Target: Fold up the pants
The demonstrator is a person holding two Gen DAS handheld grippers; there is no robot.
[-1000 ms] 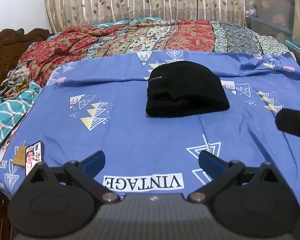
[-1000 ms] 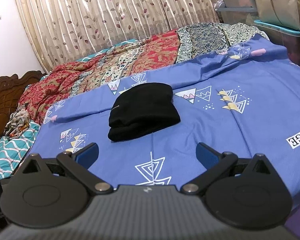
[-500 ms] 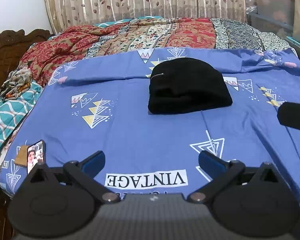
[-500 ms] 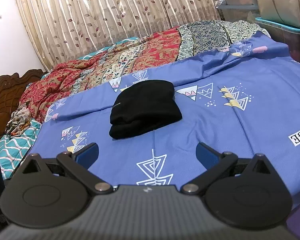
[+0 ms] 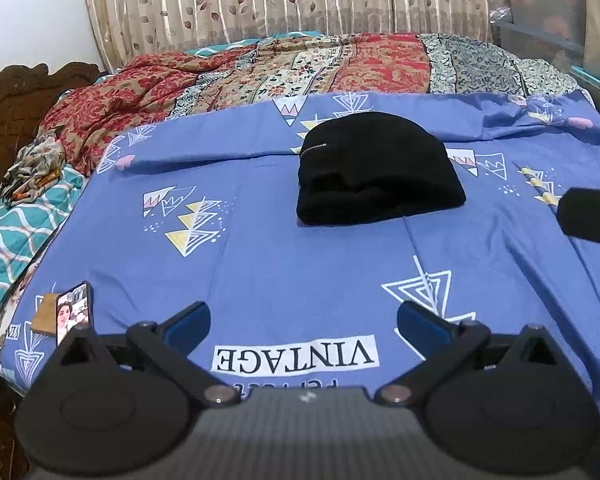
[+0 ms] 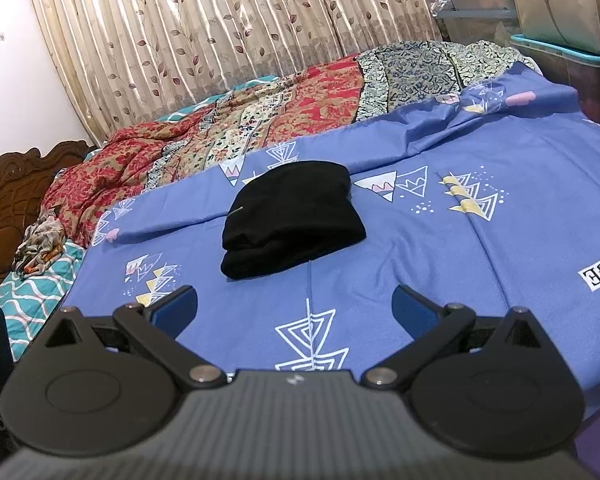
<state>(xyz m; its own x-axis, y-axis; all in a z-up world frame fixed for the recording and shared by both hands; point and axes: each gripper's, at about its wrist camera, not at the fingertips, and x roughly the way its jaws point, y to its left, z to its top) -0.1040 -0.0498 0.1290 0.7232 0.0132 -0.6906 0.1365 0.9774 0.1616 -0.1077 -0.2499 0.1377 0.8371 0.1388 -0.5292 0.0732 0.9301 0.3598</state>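
Left wrist view shows the black soft fabric pants (image 5: 378,170) lying as a compact, rounded bundle near the middle of the bed, on the blue cotton bedsheet printed with white triangles (image 5: 284,256). The left tongs (image 5: 303,326) hang over the near edge of the sheet with their blue pads spread wide and nothing between them, well apart from the bundle. The right tongs (image 6: 294,306) are likewise spread and empty, also short of the pants.

The fold looks finished, so the risks lie in disturbing it. The stacked layers at the front edge look loose; a nudge there from either tong, or a pinch that catches only the top layer, would likely let the bundle spring open. Dragging the sheet, which already creases beside the bundle, could tip it too. A smartphone with a lit screen (image 5: 73,312) lies just beside the left tongs, near the mattress edge, and a careless sweep could knock it off.
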